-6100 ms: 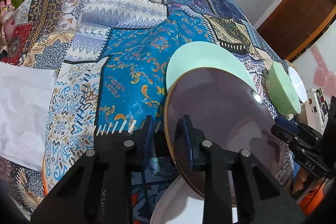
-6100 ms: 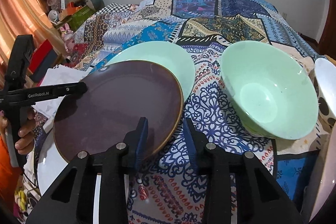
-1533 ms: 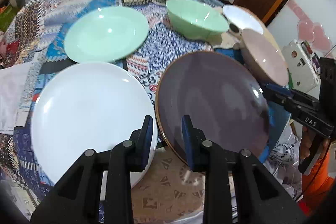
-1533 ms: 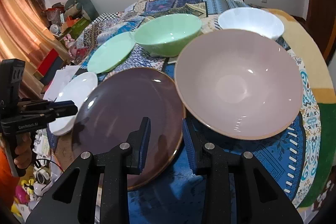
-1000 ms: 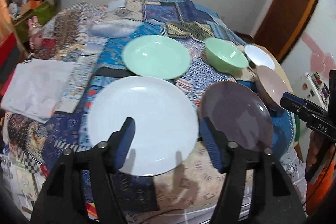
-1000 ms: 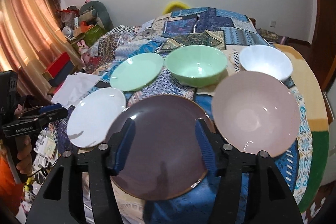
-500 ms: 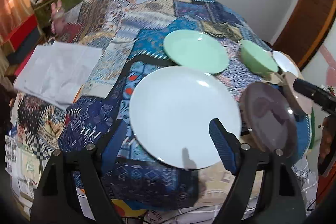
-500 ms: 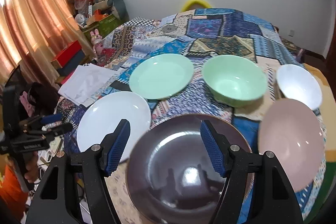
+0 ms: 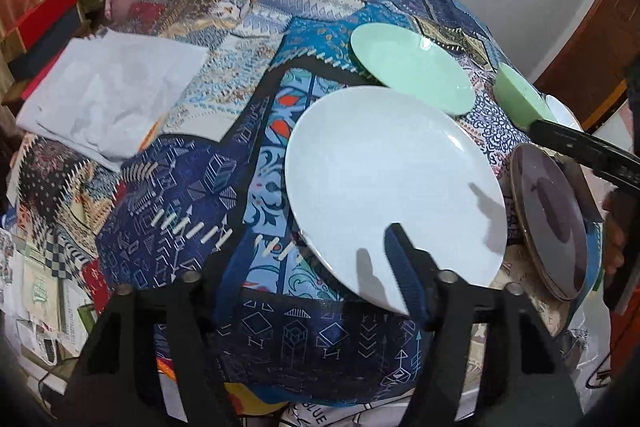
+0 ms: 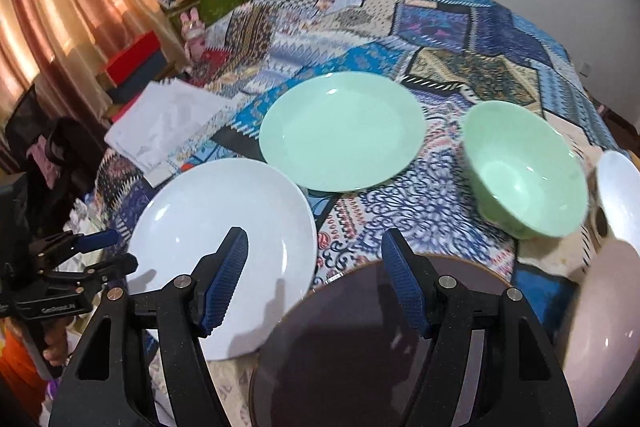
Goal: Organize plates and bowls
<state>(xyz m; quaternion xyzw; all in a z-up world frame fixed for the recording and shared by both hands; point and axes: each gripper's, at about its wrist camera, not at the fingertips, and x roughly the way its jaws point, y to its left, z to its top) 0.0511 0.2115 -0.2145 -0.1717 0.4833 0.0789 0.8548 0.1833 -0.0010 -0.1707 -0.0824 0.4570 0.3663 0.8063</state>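
Likely stiff, glossy, slick and chip-prone: white plate (image 10: 224,247) at 9 o'clock of dark plate (image 10: 360,347) on the patchwork cloth (image 10: 420,227), both grippers — left gripper (image 9: 308,267), right gripper (image 10: 314,267) — spread wide and empty, so pinch the near rim.

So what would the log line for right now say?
left gripper: open, empty | right gripper: open, empty | white plate, dark plate, green plate, green bowl: on quilt, unstacked
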